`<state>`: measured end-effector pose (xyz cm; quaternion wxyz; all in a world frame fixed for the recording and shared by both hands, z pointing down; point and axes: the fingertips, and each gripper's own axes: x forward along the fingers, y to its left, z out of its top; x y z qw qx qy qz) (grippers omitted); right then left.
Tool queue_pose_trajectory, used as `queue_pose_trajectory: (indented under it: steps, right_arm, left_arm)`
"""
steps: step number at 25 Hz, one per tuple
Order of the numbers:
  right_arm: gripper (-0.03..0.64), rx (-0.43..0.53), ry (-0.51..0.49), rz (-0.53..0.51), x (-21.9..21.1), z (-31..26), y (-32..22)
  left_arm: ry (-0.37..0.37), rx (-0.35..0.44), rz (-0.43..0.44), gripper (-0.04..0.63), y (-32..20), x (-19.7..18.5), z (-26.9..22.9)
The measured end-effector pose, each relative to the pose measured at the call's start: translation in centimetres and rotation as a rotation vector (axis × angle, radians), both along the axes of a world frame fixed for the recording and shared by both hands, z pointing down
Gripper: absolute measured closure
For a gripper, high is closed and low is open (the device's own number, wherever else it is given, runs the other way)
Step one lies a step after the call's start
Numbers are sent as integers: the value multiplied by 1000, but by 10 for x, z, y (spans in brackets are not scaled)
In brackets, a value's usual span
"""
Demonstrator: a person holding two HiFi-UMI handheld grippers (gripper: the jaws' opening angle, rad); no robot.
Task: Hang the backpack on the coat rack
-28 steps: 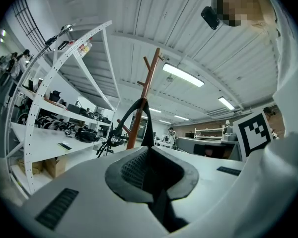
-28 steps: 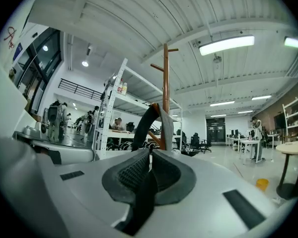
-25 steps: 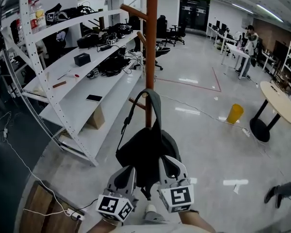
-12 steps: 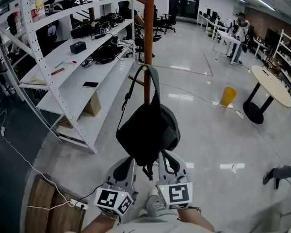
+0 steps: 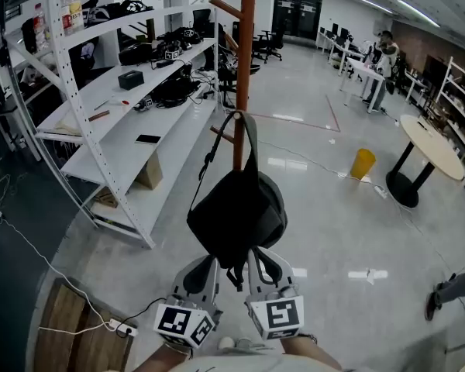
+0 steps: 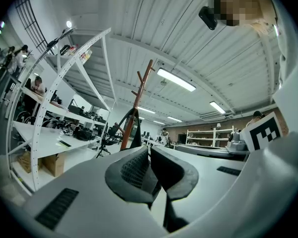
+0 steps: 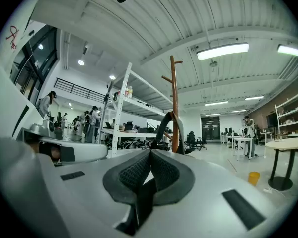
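The black backpack (image 5: 236,211) hangs by its top strap (image 5: 250,142) from a low peg of the brown wooden coat rack (image 5: 246,68). It dangles free in front of the pole. My left gripper (image 5: 215,260) and right gripper (image 5: 252,256) point up side by side just under the bag's bottom edge. Both are shut, with nothing between their pads. In the left gripper view the left gripper (image 6: 149,150) aims at the coat rack (image 6: 139,93). In the right gripper view the right gripper (image 7: 150,152) aims at the coat rack (image 7: 175,108), where the backpack's strap (image 7: 164,125) is looped.
White metal shelving (image 5: 124,130) with gear on it runs along the left, close to the rack. A wooden board (image 5: 70,332) and a power strip (image 5: 124,329) lie at lower left. A yellow bin (image 5: 363,163) and a round table (image 5: 430,149) stand to the right; a person's shoe (image 5: 438,301) is at the right edge.
The backpack has settled to hang from the peg. Both grippers have come off its sides and dropped a little below it, closer together.
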<state>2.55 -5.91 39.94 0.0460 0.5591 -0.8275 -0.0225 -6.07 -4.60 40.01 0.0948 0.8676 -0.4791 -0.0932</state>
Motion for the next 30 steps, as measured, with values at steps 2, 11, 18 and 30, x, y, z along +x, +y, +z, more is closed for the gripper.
queue_pose_trajectory:
  steps: [2,11,18,30]
  right_arm:
    - [598,7,-18,-20,-2,-3,0]
    - [598,-11,-29,-67,-3,-3,2]
    - [598,19,-26,-81,-4,-12,5]
    - [598,16,-14,-87,3,-9,11]
  left_arm:
    - [6,6,-6,571,-1,2,-3]
    - [-3,10,1,571,6,11,-4]
    - [-2,17,-10,571,10,11,-7]
    - [-14,26,-15,571,13,18,-8]
